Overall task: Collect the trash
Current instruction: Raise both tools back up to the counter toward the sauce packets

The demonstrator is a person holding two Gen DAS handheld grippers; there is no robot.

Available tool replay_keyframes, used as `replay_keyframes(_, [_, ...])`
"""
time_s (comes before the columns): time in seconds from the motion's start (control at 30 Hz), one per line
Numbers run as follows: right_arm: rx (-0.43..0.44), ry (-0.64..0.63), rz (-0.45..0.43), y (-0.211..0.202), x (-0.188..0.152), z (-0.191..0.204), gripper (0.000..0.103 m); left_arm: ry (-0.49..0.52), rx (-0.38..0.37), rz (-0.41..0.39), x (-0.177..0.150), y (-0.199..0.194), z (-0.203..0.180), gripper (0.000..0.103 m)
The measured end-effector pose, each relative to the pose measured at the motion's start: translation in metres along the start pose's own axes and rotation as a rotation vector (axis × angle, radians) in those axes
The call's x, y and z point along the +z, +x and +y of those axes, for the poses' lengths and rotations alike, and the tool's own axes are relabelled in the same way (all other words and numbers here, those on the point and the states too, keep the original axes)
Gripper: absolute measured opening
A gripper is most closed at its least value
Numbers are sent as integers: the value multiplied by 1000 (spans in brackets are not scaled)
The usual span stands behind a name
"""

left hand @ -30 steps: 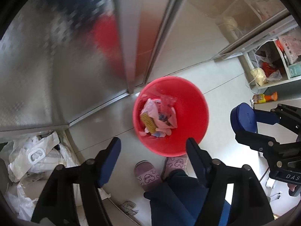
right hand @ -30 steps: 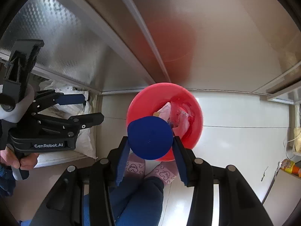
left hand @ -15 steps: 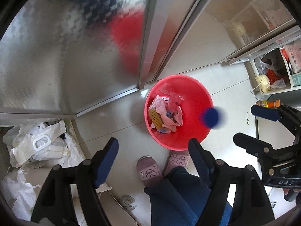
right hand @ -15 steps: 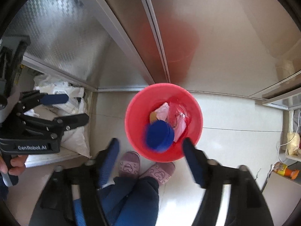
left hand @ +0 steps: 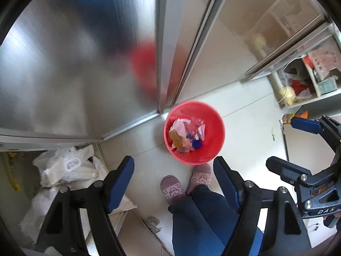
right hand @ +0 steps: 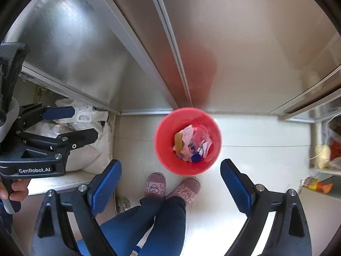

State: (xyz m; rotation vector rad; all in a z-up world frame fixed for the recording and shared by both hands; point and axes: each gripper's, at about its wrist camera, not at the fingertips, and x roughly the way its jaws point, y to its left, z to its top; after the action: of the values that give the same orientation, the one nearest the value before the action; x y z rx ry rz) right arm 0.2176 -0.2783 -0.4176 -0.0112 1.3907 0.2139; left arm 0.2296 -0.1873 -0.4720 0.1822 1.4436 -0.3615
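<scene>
Left black plastic two-finger gripper (left hand: 173, 183): blue ribbed pads, silver screws at the finger joints; right black plastic two-finger gripper (right hand: 170, 184): same build; white "GenRobot.AI" lettering on the left's body; dark blue trousers (right hand: 149, 224); pink patterned slippers (right hand: 155, 184) below them.

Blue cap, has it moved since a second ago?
Yes. It left the right gripper, whose jaws have just been opening, and now lies in the red bin as the blue cap.

Pale tiled floor (right hand: 255, 132), brushed-metal sliding doors (right hand: 89, 49), cluttered shelf (left hand: 309, 85) at right.
</scene>
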Motion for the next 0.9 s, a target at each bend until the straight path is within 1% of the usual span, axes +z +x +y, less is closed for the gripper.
replay_keyframes(0.07, [-55, -31, -48, -37, 6, 8, 101, -8, -4, -20, 2, -36, -2, 75])
replay_keyframes(0.17, [-99, -70, -130, -94, 17, 22, 102, -7, -5, -67, 5, -91, -8, 76])
replay_keyframes(0.23, [-106, -77, -166, -126, 25, 27, 102, -4, 5, -101, 7, -124, -10, 77])
replay_keyframes(0.33, [-129, -80, -216, -166, 37, 36, 102, -26, 7, -137, 11, -167, -11, 80])
replay_keyframes(0.4, [-112, -78, -233, -185, 44, 39, 102, -41, 7, -162, 15, -190, -11, 82])
replay_keyframes(0.43, [-106, -81, -245, -193, 48, 40, 102, -51, 18, -183, 16, -203, -10, 83])
replay_keyframes(0.53, [-110, -96, -292, -220, 57, 44, 102, -80, 100, -264, 18, -240, -9, 86])
replay_keyframes(0.63, [-96, -131, -349, -240, 66, 53, 102, -120, 140, -337, 18, -274, -5, 89])
replay_keyframes(0.8, [-89, -208, -434, -268, 84, 70, 102, -180, 186, -415, 17, -312, 10, 89])
replay_keyframes(0.9, [-69, -250, -449, -278, 97, 82, 102, -214, 241, -448, 18, -333, 23, 91])
